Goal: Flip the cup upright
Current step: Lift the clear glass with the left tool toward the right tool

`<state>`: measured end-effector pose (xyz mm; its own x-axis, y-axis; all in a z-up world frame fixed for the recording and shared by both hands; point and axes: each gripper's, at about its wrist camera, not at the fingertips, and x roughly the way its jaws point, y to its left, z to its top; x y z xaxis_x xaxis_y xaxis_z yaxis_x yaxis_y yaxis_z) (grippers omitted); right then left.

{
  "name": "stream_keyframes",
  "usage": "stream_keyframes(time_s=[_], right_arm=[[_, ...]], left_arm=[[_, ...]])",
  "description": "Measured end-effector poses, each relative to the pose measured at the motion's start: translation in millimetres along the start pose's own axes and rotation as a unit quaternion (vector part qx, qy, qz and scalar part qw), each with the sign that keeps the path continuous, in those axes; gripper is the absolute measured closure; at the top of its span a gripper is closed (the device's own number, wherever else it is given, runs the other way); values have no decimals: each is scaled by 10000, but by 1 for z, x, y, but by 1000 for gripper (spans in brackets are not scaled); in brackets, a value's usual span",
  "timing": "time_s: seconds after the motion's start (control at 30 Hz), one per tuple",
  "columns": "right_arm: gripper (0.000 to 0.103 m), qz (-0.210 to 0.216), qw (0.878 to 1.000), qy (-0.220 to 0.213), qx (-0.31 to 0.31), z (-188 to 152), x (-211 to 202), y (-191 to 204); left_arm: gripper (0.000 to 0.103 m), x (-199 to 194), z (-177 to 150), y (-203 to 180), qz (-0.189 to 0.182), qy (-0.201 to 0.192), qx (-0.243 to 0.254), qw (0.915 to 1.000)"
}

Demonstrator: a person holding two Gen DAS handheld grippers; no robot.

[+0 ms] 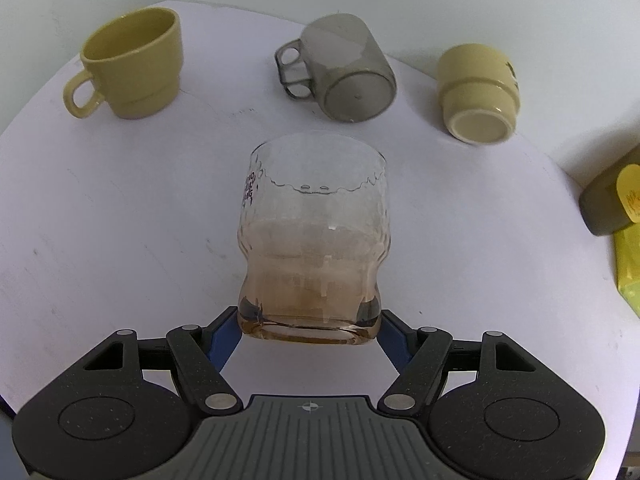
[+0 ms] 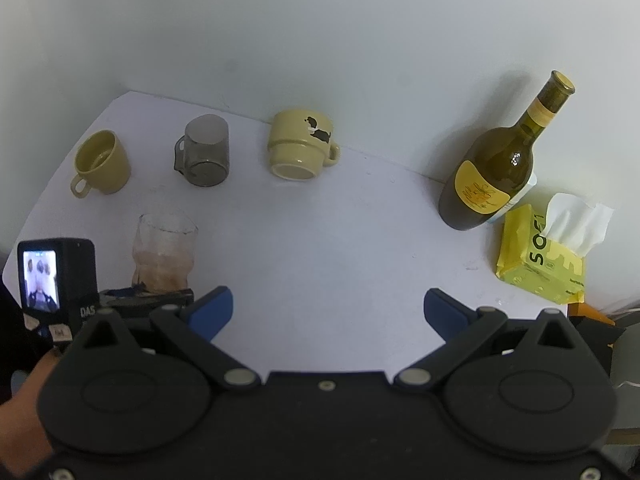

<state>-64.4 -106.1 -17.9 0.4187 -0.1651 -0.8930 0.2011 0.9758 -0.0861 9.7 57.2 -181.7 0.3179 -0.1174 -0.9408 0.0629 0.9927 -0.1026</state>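
Gripping glass cup point(image 1: 312, 240), left gripper point(image 1: 310, 322)

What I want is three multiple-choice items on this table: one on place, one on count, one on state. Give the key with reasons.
1. The wine bottle stands:
A. in the middle of the table
B. on a shelf
C. by the wall, beside the yellow tissue pack

2. Mugs with handles on the table:
A. one
B. three
C. five

3. The left gripper is:
A. shut on the amber glass tumbler near its base
B. open, holding nothing
C. shut on a spoon

Key:
1 C, the bottle is at the wall with the pack right next to it.
2 B, there are a yellow mug, a grey translucent mug and a cream mug.
3 A, both blue fingers press the tumbler's sides.
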Motion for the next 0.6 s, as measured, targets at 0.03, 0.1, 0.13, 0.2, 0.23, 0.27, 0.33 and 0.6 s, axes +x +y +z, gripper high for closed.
stream_keyframes(time_s=[0.03, 0.1, 0.13, 0.2, 0.23, 0.27, 0.33, 0.6], right_arm=[[0, -2, 10000, -2, 0, 0, 0, 0], [0, -9, 10000, -27, -9, -1, -1, 0], [0, -10, 10000, -30, -11, -1, -1, -1], [0, -6, 10000, -33, -7, -2, -2, -1], [0, -5, 10000, -31, -4, -2, -2, -2], [0, 2, 10000, -28, 8, -3, -2, -2], [0, 21, 10000, -16, 28, -2, -1, -1], [0, 189, 9998, 64, 24, -6, 16, 11]], left_arm=[[36, 0, -1, -2, 7, 1, 17, 10000], [31, -1, -1, -4, 35, -23, 32, 10000], [30, -2, 0, -4, 22, -44, 21, 10000], [29, -4, 1, -5, -26, -105, 11, 9999], [27, -7, 2, -6, -47, -133, 30, 9999], [26, -7, 2, -6, -51, -142, 37, 9999], [24, -13, 2, -7, -102, -144, 28, 9998], [21, -51, -4, 12, -377, -224, 93, 9990]])
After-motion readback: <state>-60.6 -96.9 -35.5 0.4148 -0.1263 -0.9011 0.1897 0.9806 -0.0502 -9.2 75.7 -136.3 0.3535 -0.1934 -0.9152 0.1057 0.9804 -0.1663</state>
